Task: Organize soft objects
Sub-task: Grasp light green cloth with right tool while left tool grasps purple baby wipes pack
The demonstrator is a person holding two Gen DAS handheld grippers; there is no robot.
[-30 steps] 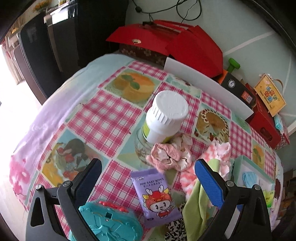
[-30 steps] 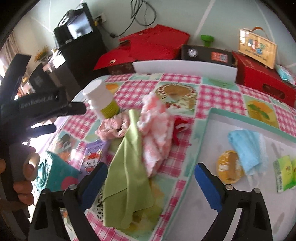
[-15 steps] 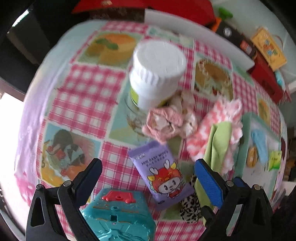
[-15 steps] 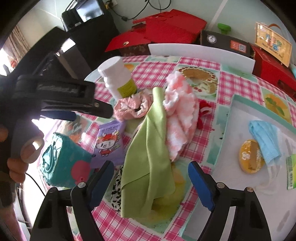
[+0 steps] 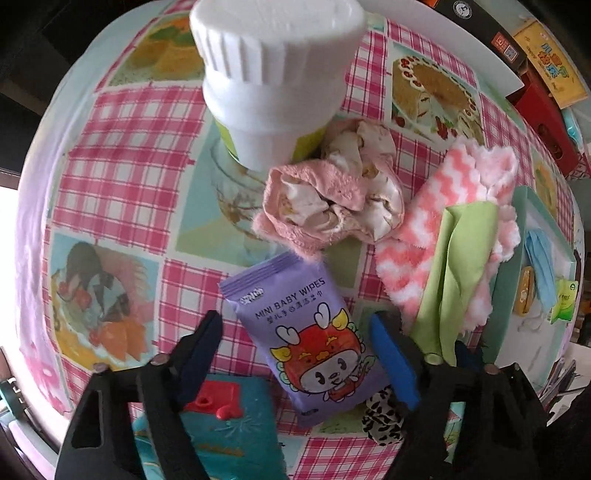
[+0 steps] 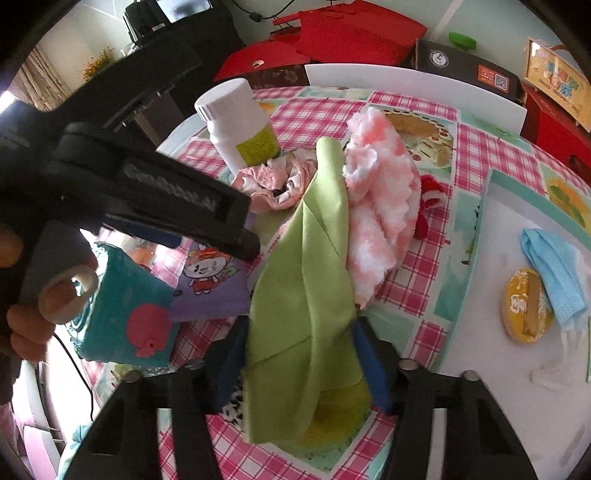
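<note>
My left gripper (image 5: 295, 354) is open, its jaws on either side of a purple pack of baby wipes (image 5: 306, 332) lying on the checked tablecloth. My right gripper (image 6: 299, 362) is open around the near end of a green cloth (image 6: 306, 280), pads close to it. A pink-and-white fluffy towel (image 6: 376, 206) lies under the green cloth. A crumpled pink cloth (image 5: 328, 192) sits by a white bottle (image 5: 273, 74). The left gripper's body also shows in the right wrist view (image 6: 166, 195).
A teal toy box (image 6: 122, 314) stands left of the wipes. A leopard-print cloth (image 5: 384, 417) lies beneath the green one. A white tray (image 6: 498, 387) at right holds a blue mask (image 6: 554, 266) and a yellow round item (image 6: 526, 306). Red boxes (image 6: 347, 33) line the back.
Both grippers moved down and forward. The left now straddles the wipes pack; the right has narrowed around the green cloth's near end.
</note>
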